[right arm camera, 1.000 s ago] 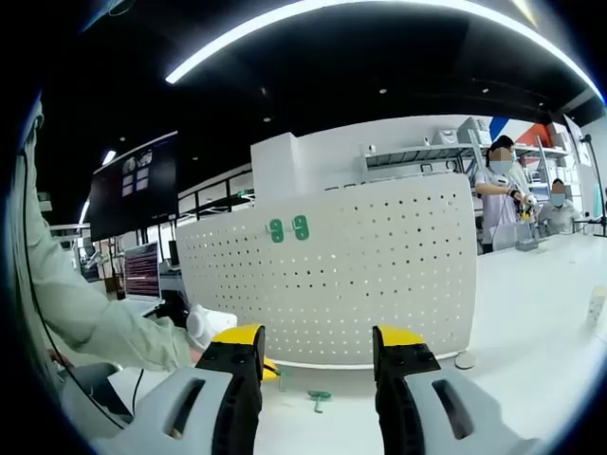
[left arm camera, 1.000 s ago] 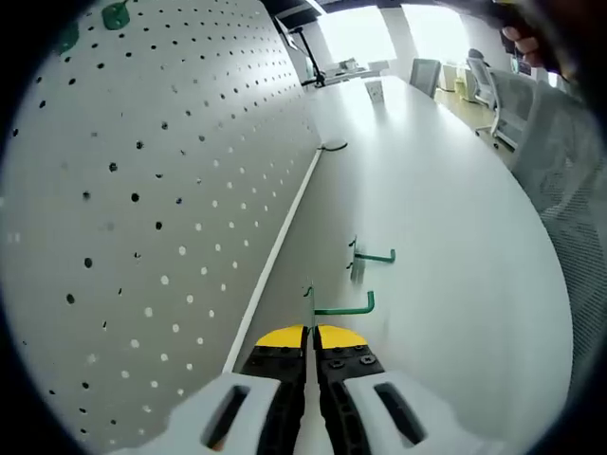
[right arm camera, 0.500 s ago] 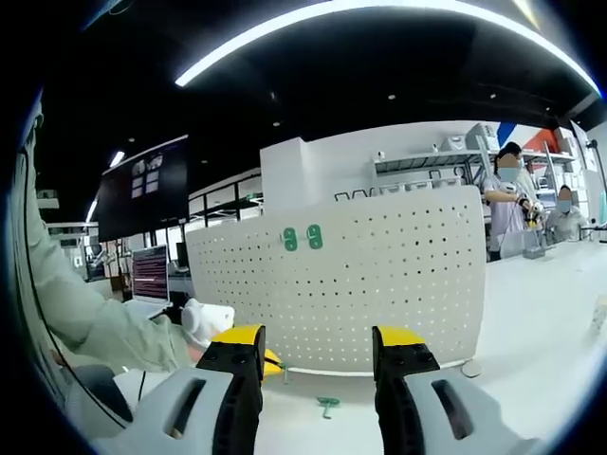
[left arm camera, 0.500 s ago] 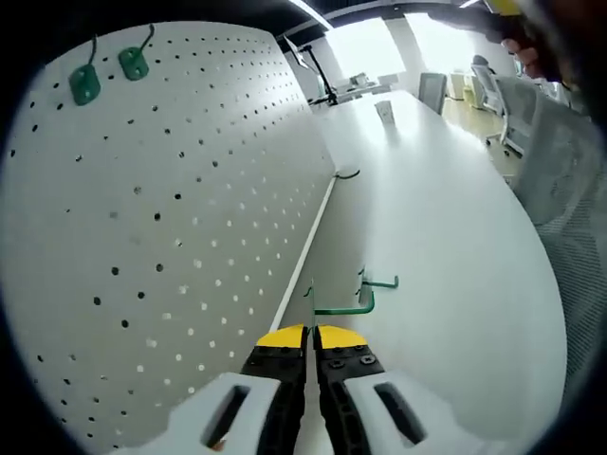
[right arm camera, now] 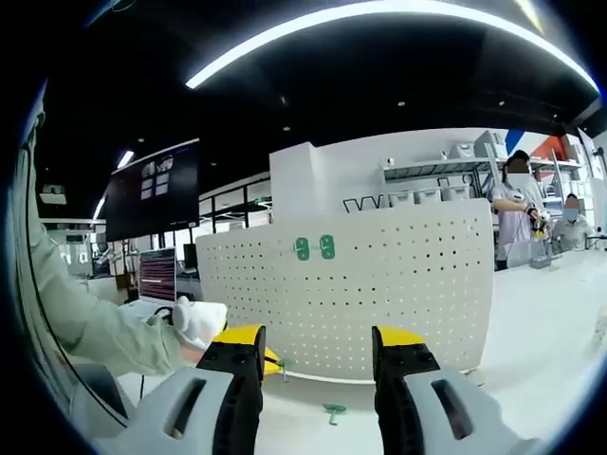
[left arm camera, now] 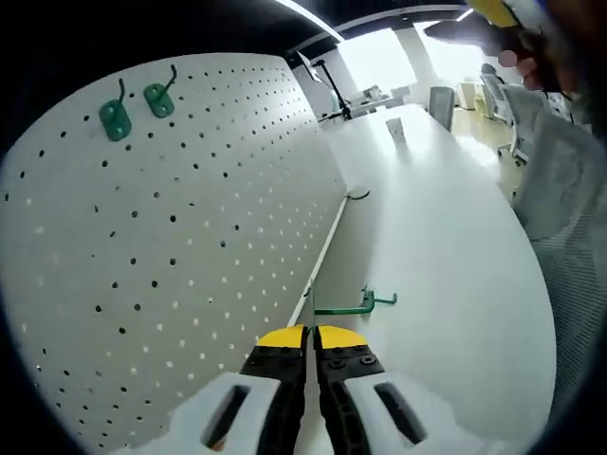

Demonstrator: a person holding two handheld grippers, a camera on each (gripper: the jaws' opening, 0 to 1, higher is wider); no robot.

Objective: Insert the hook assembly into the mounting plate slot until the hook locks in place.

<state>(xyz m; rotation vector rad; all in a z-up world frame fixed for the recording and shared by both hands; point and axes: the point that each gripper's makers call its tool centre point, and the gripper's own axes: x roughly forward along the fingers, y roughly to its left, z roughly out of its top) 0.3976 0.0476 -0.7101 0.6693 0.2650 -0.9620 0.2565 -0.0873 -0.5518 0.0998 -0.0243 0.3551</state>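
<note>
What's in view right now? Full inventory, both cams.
pegboard: 1, white, upright on the table, perforated
mounted hooks: 2, green, side by side high on the pegboard
held hook: 1, green, in the left gripper
loose hook: 1, green, on the table before the pegboard
table: 1, white
people at far bench: 2, right background
left gripper: yellow-tipped, shut on the held hook
right gripper: yellow-tipped, open, empty
gloved hand: white, at the left gripper
</note>
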